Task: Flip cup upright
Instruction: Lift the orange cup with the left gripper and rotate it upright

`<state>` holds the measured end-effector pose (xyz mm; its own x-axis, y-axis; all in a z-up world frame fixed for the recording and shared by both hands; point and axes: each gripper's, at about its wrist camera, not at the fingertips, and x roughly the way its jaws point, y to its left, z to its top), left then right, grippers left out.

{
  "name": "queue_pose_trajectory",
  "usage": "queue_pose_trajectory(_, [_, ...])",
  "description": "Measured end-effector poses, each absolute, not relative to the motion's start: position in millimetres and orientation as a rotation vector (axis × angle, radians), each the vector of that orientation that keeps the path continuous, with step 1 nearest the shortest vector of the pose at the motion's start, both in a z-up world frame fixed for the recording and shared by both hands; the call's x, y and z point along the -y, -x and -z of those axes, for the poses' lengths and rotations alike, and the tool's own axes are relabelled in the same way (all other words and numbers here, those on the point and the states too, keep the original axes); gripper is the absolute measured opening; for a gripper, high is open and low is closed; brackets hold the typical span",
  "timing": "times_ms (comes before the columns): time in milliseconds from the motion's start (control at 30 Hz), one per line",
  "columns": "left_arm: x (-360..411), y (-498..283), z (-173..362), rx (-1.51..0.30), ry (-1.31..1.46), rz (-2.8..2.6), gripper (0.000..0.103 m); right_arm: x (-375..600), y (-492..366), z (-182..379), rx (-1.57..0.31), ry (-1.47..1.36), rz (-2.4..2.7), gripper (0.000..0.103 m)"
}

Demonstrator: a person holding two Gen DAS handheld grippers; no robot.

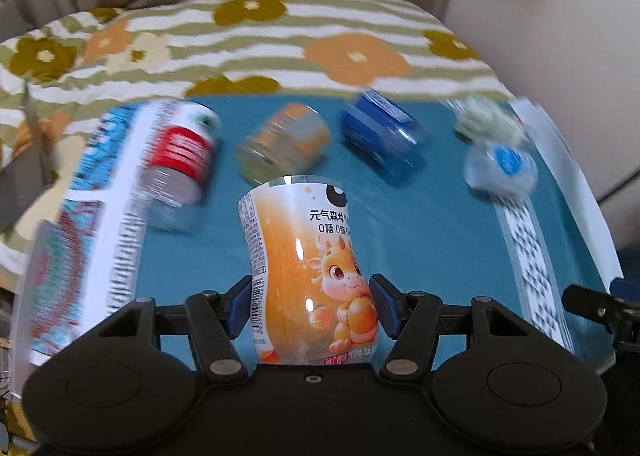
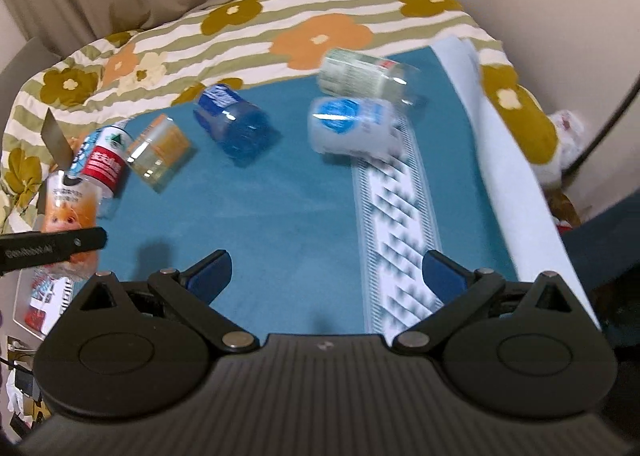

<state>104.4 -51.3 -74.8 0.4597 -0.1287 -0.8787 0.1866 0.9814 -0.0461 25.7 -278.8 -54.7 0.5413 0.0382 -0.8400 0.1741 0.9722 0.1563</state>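
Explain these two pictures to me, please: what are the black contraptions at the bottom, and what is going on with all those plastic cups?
No robot here: a person holds a pair of hand tongs in each hand, each carrying a wide-angle camera that looks forward along its two blue-padded fingers. So each picture is the view from one hand.

In the left-hand view, the left tongs are closed on an orange cup with a cartoon dragon.

In the right-hand view, the right tongs are open and hold nothing, above a teal cloth.

On the cloth lie more cut-bottle cups on their sides: a red-labelled one, a yellow-orange one, a blue one, a white one with a blue label and a green-labelled one. Behind is a flowered blanket.
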Motion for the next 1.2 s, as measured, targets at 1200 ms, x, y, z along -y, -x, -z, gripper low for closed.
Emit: queue_pose_trajectory(1200, [107.0, -95.0, 119.9, -1.137, -0.11, 0.217, 0.096, 310.7, -7.3, 76.6, -1.043, -0.213, 0.014, 0.103])
